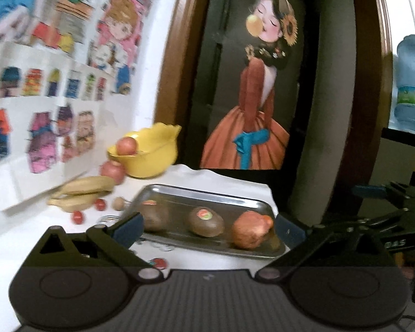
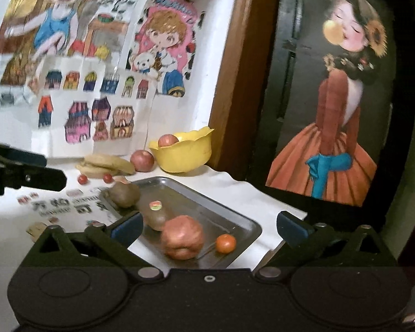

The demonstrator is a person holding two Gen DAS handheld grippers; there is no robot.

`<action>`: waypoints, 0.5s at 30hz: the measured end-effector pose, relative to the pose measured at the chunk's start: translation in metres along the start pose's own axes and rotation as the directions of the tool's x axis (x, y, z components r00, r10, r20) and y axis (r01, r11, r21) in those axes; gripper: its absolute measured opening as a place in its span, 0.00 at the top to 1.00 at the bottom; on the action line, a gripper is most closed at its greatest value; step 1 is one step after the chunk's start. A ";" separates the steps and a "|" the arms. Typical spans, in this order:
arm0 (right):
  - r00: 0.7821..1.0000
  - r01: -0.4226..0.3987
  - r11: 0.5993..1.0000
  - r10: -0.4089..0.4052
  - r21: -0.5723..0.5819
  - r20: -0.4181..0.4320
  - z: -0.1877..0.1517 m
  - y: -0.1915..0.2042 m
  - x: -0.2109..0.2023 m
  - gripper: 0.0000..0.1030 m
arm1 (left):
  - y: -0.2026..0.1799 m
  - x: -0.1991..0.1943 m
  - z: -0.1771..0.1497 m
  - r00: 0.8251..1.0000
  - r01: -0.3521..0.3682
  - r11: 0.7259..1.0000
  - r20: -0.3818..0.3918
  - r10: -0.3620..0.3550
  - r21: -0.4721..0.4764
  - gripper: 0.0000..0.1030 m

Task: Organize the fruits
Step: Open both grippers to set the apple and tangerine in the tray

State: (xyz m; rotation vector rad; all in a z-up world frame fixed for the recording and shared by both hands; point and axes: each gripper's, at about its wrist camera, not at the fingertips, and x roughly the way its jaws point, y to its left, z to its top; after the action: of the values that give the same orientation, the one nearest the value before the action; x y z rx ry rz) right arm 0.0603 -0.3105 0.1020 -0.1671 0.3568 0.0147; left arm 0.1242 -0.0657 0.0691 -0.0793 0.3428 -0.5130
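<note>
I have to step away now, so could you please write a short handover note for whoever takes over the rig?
Left hand-held gripper: open, empty, in front of the metal tray.
Right hand-held gripper: open, empty, over the tray's near end.
Tray holds two kiwis, a pomegranate and a small orange.
One apple is in the yellow bowl.
Left on the table: another apple, bananas, cherry tomatoes.

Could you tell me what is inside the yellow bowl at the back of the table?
One reddish apple shows above the rim of the yellow bowl. The bowl's wall hides its floor, so anything lower inside cannot be seen.
</note>
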 end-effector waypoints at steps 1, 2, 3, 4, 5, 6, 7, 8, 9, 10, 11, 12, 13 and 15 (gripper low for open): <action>1.000 -0.001 1.000 0.001 0.016 -0.001 0.001 0.004 -0.007 0.01 | 0.004 -0.008 0.000 1.000 -0.014 1.000 0.005 0.014 0.001 0.00; 1.000 -0.004 1.000 0.004 0.030 0.001 0.001 0.009 -0.014 0.01 | 0.007 -0.015 -0.001 1.000 -0.028 1.000 0.007 0.028 0.003 0.00; 1.000 -0.008 0.999 0.008 0.041 0.001 0.001 0.014 -0.020 0.01 | 0.010 -0.022 -0.001 0.999 -0.046 0.999 0.007 0.046 0.005 0.00; 1.000 -0.015 0.999 0.015 0.050 -0.001 0.000 0.019 -0.027 0.01 | 0.014 -0.029 -0.001 0.998 -0.064 0.998 0.007 0.063 0.006 0.00; 1.000 -0.021 0.998 0.021 0.056 -0.005 0.000 0.024 -0.032 0.01 | 0.017 -0.035 -0.001 0.997 -0.078 0.997 0.006 0.078 0.007 0.00; 1.000 -0.026 0.998 0.026 0.061 -0.008 -0.001 0.030 -0.037 0.01 | 0.019 -0.041 -0.002 0.996 -0.094 0.996 0.005 0.094 0.008 0.00; 0.999 -0.032 0.998 0.032 0.063 -0.011 -0.002 0.036 -0.042 0.01 | 0.022 -0.047 -0.002 0.994 -0.111 0.994 0.004 0.111 0.009 0.00; 0.999 -0.041 0.997 0.042 0.062 -0.012 -0.002 0.042 -0.047 0.01 | 0.025 -0.051 -0.003 0.992 -0.126 0.992 0.003 0.126 0.011 0.00; 0.999 -0.050 0.997 0.051 0.062 -0.014 -0.003 0.047 -0.051 0.01 | 0.027 -0.055 -0.004 0.990 -0.142 0.990 0.002 0.142 0.013 0.00; 0.998 -0.062 0.996 0.064 0.063 -0.019 -0.004 0.053 -0.055 0.01 | 0.029 -0.059 -0.005 0.988 -0.157 0.987 0.001 0.157 0.016 0.00; 0.997 -0.076 0.995 0.078 0.062 -0.025 -0.005 0.057 -0.056 0.01 | 0.032 -0.063 -0.007 0.986 -0.169 0.985 -0.001 0.169 0.018 0.00; 0.995 -0.090 0.994 0.093 0.062 -0.034 -0.005 0.062 -0.058 0.01 | 0.034 -0.066 -0.008 0.983 -0.183 0.983 -0.005 0.183 0.021 0.00; 0.993 -0.105 0.993 0.108 0.061 -0.045 -0.005 0.067 -0.059 0.01 | 0.037 -0.068 -0.009 0.981 -0.193 0.981 -0.009 0.194 0.022 0.00; 0.988 -0.138 0.989 0.141 0.053 -0.061 -0.005 0.077 -0.059 0.01 | 0.042 -0.073 -0.011 0.977 -0.214 0.977 -0.019 0.214 0.026 0.00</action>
State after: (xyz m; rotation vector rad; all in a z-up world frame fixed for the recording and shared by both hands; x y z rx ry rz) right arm 0.0001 -0.2345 0.1056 -0.0940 0.4325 0.1388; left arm 0.0806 0.0071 0.0736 -0.0134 0.3614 -0.3047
